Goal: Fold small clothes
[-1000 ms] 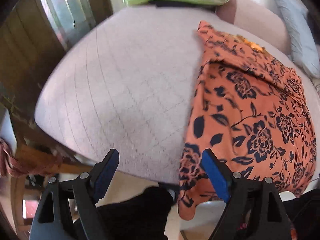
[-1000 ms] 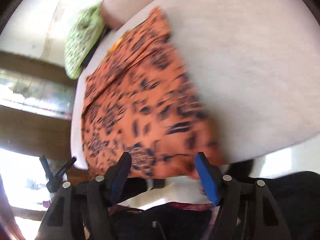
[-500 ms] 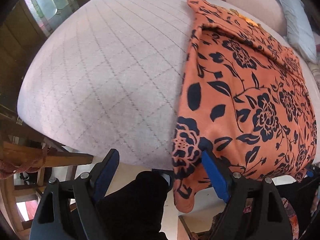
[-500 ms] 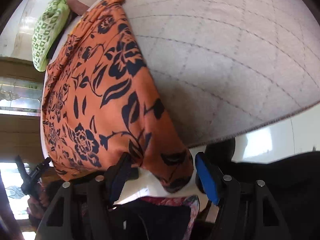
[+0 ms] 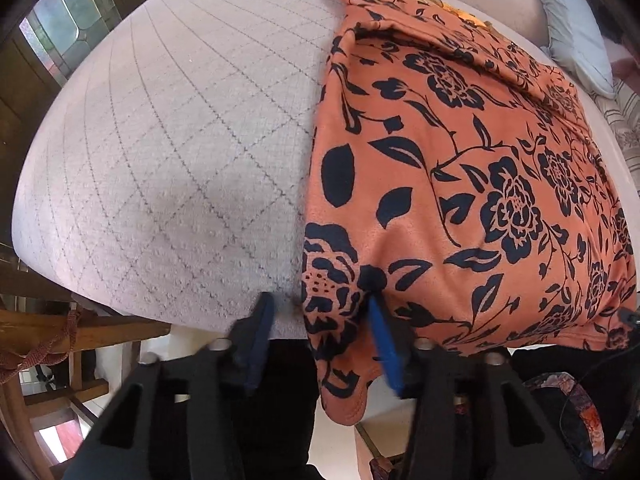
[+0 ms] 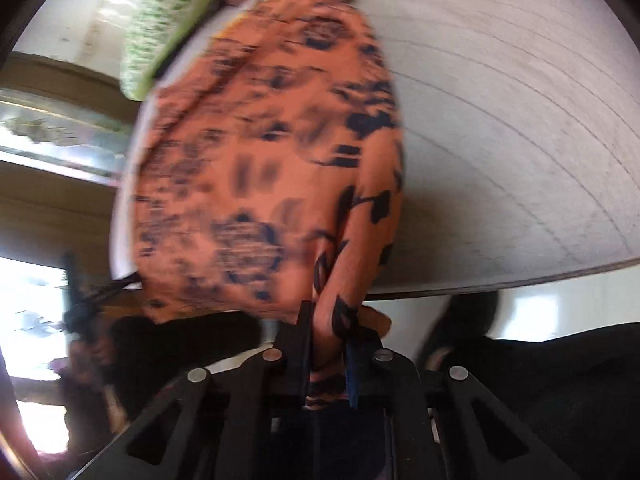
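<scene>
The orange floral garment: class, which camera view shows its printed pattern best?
The left wrist view. There the orange floral garment is sharp, its black flowers and leaves clear across the quilted cushion. The right wrist view shows the same garment blurred, with only one corner near the jaws readable.

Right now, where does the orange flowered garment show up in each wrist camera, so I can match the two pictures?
Left wrist view: the orange flowered garment fills the right half, its near corner hanging off the cushion edge between the jaws.
Right wrist view: the garment runs down the centre-left, blurred, its lower corner pinched between the jaws.
Shared landmark: the grey quilted cushion under it.
</scene>
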`<control>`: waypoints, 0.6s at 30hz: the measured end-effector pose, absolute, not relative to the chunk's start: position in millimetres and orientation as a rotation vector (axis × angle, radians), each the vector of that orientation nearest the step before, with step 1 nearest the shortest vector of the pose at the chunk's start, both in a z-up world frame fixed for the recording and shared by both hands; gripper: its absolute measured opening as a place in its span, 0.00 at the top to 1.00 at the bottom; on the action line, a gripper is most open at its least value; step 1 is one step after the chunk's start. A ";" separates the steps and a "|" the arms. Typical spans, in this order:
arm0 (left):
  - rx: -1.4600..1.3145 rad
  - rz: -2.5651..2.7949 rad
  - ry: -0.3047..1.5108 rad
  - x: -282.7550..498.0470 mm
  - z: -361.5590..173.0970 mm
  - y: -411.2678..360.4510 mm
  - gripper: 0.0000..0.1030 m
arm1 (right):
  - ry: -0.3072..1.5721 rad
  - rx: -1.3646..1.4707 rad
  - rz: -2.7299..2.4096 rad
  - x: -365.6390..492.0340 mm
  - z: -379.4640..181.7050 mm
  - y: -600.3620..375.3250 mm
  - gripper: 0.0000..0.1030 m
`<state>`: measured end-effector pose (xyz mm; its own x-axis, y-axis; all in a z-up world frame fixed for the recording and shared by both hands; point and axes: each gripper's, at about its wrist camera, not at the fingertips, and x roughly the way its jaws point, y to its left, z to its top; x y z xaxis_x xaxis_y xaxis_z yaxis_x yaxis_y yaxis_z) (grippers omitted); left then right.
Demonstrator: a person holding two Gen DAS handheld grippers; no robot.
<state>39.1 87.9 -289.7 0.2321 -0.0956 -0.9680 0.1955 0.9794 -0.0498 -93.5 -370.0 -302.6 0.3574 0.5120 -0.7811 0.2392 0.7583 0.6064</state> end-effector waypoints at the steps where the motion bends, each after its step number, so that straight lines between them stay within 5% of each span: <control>1: 0.084 -0.203 1.316 39.1 -289.1 86.6 0.48 | 1.204 0.765 0.229 -91.5 -296.2 -367.9 0.87; 3: 0.079 -0.229 1.291 41.0 -286.2 86.6 0.57 | 1.160 0.809 0.278 -86.6 -283.0 -363.8 0.87; 4: 0.074 -0.244 1.282 42.8 -284.6 85.4 0.78 | 1.138 0.828 0.294 -84.9 -276.5 -363.1 0.87; 7: 0.062 -0.270 1.285 44.0 -279.7 83.4 0.90 | 1.058 0.914 0.354 -78.7 -260.1 -366.1 0.87; 18: -0.239 -0.452 1.287 68.9 -257.2 112.4 0.92 | 0.839 1.074 0.370 -77.3 -220.9 -414.1 0.87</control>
